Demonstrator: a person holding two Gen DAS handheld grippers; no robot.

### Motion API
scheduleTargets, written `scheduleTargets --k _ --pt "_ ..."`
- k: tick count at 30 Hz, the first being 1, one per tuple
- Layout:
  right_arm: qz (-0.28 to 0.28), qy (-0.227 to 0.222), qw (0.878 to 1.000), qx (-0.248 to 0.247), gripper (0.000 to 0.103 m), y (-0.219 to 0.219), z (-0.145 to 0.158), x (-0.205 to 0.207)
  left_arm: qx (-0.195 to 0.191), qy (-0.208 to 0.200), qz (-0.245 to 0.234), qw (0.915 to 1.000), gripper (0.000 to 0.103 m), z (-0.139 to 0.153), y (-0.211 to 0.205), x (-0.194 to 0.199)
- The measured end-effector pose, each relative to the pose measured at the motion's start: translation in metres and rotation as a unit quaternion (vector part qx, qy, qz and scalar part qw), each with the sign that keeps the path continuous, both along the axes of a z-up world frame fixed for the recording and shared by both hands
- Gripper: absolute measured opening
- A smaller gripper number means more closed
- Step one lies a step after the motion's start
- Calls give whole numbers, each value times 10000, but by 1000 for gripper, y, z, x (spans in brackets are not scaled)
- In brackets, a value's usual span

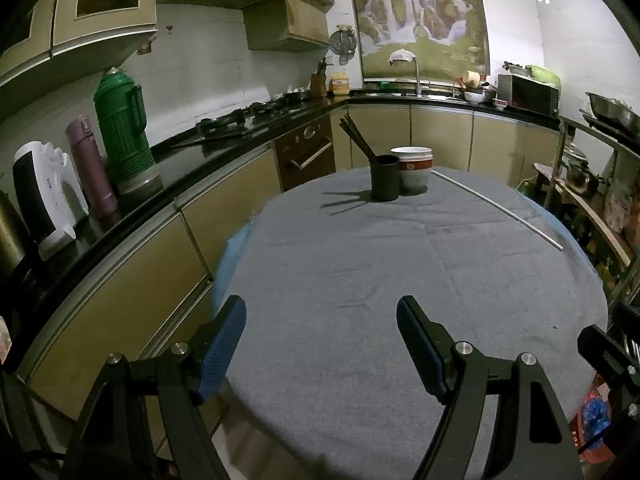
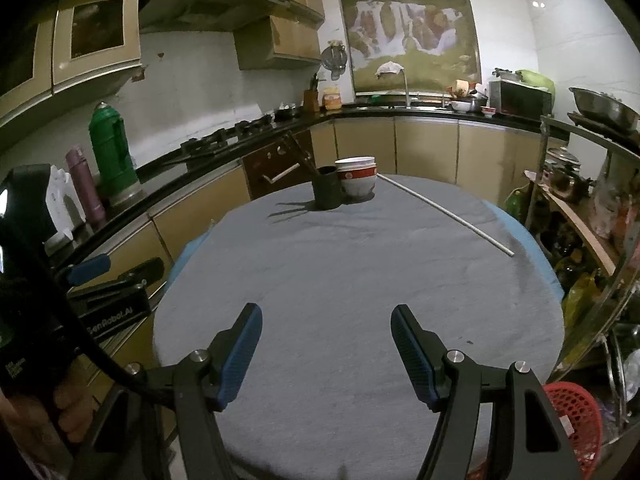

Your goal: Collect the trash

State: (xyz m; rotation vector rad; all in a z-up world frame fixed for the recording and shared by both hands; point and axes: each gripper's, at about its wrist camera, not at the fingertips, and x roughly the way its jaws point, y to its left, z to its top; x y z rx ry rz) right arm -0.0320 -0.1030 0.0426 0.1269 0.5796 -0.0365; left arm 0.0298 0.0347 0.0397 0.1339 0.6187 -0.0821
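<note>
A round table with a grey cloth (image 1: 360, 280) fills both views; it also shows in the right wrist view (image 2: 340, 272). My left gripper (image 1: 322, 312) is open and empty over the table's near edge. My right gripper (image 2: 326, 320) is open and empty over the near part of the cloth. The left gripper's body (image 2: 104, 280) shows at the left of the right wrist view. A red plastic basket (image 2: 576, 420) stands on the floor at the lower right; it also shows in the left wrist view (image 1: 592, 420). I see no loose trash on the cloth.
A black cup with chopsticks (image 1: 385, 178) and stacked white bowls (image 1: 414, 168) stand at the table's far side. A long thin white rod (image 1: 496, 206) lies at the far right. A counter (image 1: 120, 208) with flasks runs left. A cluttered shelf (image 2: 580, 216) stands right.
</note>
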Motion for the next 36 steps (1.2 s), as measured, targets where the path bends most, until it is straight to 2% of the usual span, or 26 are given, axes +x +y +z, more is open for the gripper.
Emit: scheduleTargets --k 36 --pt "106 72 9999 70 70 4 -5 4 -10 -59 50 10000 78 6 3 -5"
